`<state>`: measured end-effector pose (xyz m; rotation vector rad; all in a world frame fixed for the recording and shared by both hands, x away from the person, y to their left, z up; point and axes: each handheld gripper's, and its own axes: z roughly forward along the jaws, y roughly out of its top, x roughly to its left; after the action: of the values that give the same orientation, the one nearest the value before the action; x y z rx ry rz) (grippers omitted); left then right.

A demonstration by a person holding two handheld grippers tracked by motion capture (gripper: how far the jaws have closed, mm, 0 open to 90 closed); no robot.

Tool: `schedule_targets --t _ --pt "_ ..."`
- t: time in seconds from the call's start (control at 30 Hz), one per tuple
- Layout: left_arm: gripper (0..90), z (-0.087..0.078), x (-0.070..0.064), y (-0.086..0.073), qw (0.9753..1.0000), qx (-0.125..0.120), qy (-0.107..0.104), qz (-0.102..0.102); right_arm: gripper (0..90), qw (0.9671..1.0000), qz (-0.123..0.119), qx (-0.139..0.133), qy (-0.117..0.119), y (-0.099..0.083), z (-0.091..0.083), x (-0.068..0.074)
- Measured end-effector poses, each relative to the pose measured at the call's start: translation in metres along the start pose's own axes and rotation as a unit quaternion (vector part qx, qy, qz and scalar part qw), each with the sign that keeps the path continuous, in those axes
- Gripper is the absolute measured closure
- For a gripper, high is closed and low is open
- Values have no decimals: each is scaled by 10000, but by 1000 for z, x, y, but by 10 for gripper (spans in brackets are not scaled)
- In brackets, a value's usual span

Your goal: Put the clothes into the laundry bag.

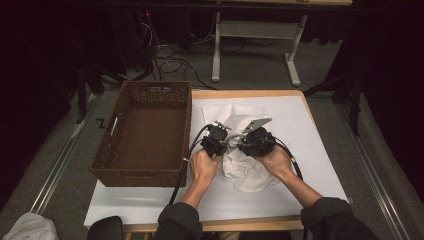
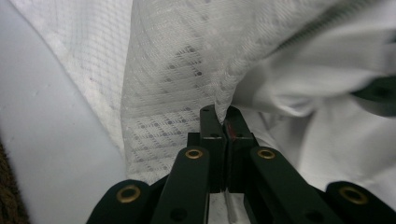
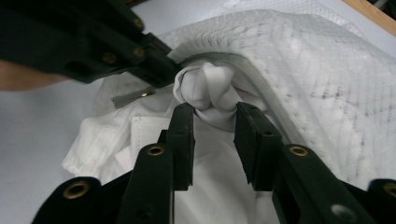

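High view: a white mesh laundry bag [image 1: 235, 117] lies on the white table top [image 1: 310, 165], to the right of an empty brown wicker basket [image 1: 145, 132]. A white garment [image 1: 247, 172] lies at the bag's near side, partly spilling toward the person. Both hands meet over this spot, the left gripper [image 1: 216, 136] and right gripper [image 1: 254, 139] close together.

Left gripper view: the left gripper [image 2: 223, 114] has its jaws pressed together on a fold of the mesh bag's edge [image 2: 187, 84], lifting it. A zipper line [image 2: 317, 28] runs along the upper right, which suggests the pinched fold is at the bag's opening.

Right gripper view: the right gripper [image 3: 215, 116] stands with its jaws partly apart, either side of a bunched knot of the white garment [image 3: 208, 91] that sits just under the raised mesh rim [image 3: 299, 60]. The pads appear to touch or nearly touch the cloth; a firm clamp is not evident. The left gripper [image 3: 161, 65] holds the rim above, with a zipper pull [image 3: 130, 97] hanging below it.

Assessment: the work appears to be loading the garment into the bag. Mouth held open: done. Garment entered at its leading bunch only; most of it lies outside. Remaining: push in the rest, close the zipper, and possibly move the bag to the basket.
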<state>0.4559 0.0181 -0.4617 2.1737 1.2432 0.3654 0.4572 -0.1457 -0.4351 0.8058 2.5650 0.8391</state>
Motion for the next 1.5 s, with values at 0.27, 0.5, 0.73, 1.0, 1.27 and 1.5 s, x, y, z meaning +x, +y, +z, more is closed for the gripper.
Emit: schedule_targets --t 0.27,0.5,0.73,1.0,1.27,1.5 --pt "888 -37 -8 -11 9991 -269 -204 251 754 9996 63 32 -290 11 13 -3" --pt "888 -47 -15 -28 9988 -33 -357 331 763 9987 103 74 -494 25 30 -7" --pt "885 -30 -9 -31 9987 145 -467 161 685 9998 -3 158 -146 12 13 0" --pt "884 -28 -12 -30 9987 201 -413 241 559 9983 -260 357 376 -35 -1 17" --pt "884 -29 -13 -31 9984 184 -466 264 542 9956 -381 760 386 -45 26 26" --pt "884 -28 -14 -33 9982 158 -536 239 804 9950 -500 811 301 -44 34 28"
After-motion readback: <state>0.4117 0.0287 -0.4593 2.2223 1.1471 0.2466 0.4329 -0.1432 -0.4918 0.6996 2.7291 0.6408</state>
